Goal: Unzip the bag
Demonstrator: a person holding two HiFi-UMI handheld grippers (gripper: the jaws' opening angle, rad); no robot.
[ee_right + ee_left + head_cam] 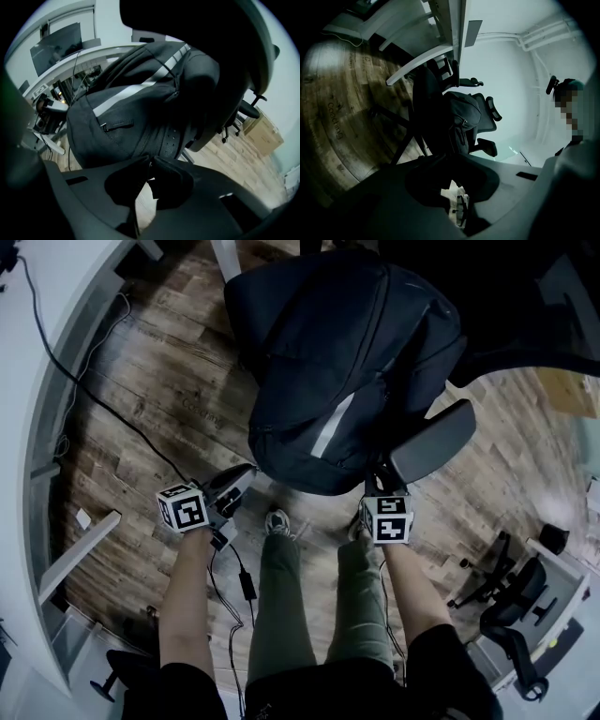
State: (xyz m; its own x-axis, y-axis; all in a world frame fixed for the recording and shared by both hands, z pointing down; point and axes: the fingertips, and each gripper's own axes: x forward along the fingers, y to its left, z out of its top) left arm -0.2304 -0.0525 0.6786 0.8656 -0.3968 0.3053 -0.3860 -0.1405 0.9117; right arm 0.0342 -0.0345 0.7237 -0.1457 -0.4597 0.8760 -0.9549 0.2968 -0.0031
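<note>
Bag: black backpack (pixel 347 362) lying on an office chair seat, pale stripe (pixel 333 427) facing up. A pocket zip pull (pixel 118 124) lies flat on its front panel.
Left gripper (pixel 242 476): jaws together, nothing between them. It sits just beside the bag's lower left edge, no contact seen.
Right gripper (pixel 378 479): tips meet, nothing pinched. It is at the bag's lower right edge.
In the way: chair armrest (pixel 433 442) juts out right beside the right gripper, over the bag's corner.
Underfoot: plank floor (pixel 141 371), black cable (pixel 112 409) trailing towards the person's shoes (pixel 277 521).
Around: white desk (pixel 28 381) on the left, spare chairs (pixel 511 606) on the right, cardboard box (pixel 265 131) beyond.
</note>
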